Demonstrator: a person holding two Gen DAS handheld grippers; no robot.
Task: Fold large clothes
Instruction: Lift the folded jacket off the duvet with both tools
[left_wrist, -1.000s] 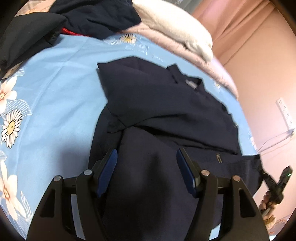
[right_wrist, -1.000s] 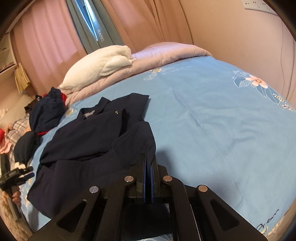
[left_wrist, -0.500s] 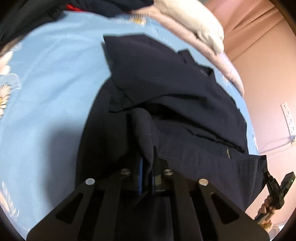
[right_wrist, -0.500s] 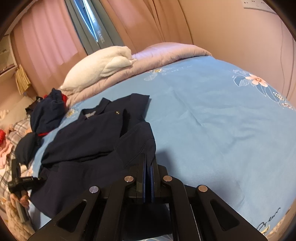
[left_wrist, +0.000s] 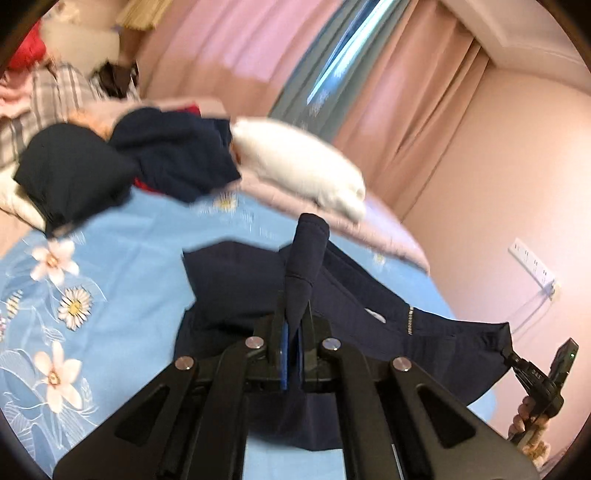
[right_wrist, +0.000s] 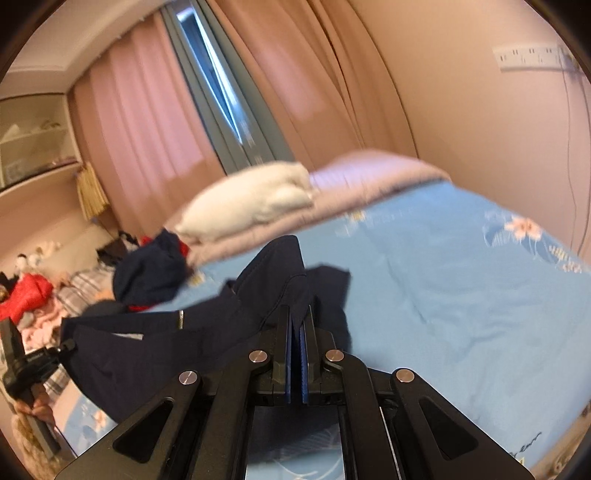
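A large navy garment (left_wrist: 236, 284) lies partly on the blue floral bed sheet (left_wrist: 122, 236), its near hem lifted. My left gripper (left_wrist: 293, 325) is shut on a bunched fold of its hem, which sticks up between the jaws. My right gripper (right_wrist: 299, 325) is shut on the other hem corner of the navy garment (right_wrist: 155, 343), which hangs stretched between the two grippers. The right gripper also shows in the left wrist view (left_wrist: 511, 356), pinching the hem corner. The left gripper shows in the right wrist view (right_wrist: 68, 345) at the far left.
A white pillow (left_wrist: 299, 166) and a pink quilt (right_wrist: 369, 173) lie at the bed's head. A pile of dark clothes (left_wrist: 122, 158) sits at the far left. A wall socket strip (left_wrist: 532, 264) with a cable is on the pink wall. Curtains (right_wrist: 295, 81) hang behind.
My left gripper shut on the hem. Both grippers then rose, lifting the near edge of the garment off the sheet. The views tilted up toward the curtains.
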